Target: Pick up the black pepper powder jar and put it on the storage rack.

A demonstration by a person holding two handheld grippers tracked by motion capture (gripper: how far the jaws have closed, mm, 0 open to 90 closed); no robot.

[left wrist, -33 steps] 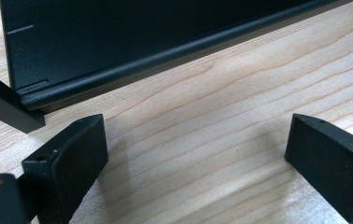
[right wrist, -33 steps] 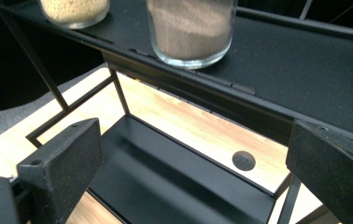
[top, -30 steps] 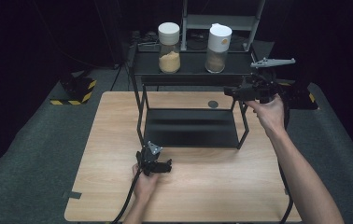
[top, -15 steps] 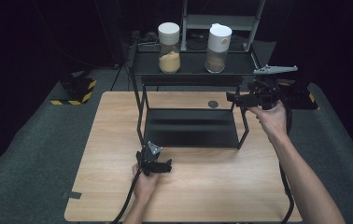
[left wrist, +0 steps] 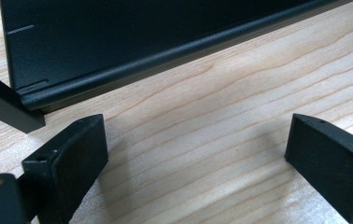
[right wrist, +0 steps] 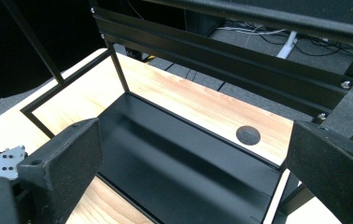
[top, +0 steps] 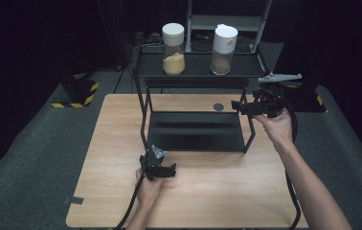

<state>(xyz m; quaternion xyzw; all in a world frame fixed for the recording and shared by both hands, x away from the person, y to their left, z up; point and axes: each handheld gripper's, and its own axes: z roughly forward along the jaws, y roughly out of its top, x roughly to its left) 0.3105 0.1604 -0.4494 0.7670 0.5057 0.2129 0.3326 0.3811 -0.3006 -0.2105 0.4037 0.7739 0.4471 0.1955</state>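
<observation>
A black two-shelf rack (top: 194, 132) stands on the wooden table (top: 227, 191). On its top shelf are a white-lidded jar of tan powder (top: 173, 49) and a white-capped jar with darker contents (top: 224, 49). My left gripper (top: 161, 166) rests on the table just in front of the rack. Its jaws are open over bare wood (left wrist: 193, 154), facing the lower shelf's front edge (left wrist: 118, 79). My right gripper (top: 241, 106) hangs at the rack's right end, between the shelves. It is open with nothing between its jaws (right wrist: 193, 163) and looks onto the lower shelf (right wrist: 179, 158).
A round dark hole (top: 218, 107) in the table lies behind the rack's lower shelf, also seen as a hole (right wrist: 248, 135) near the right rear leg. A yellow-and-black striped block (top: 81, 91) sits on the floor at the left. A grey shelving unit (top: 227, 21) stands behind.
The right gripper has sunk a little beside the rack's right end. The left gripper has stayed put on the table.
</observation>
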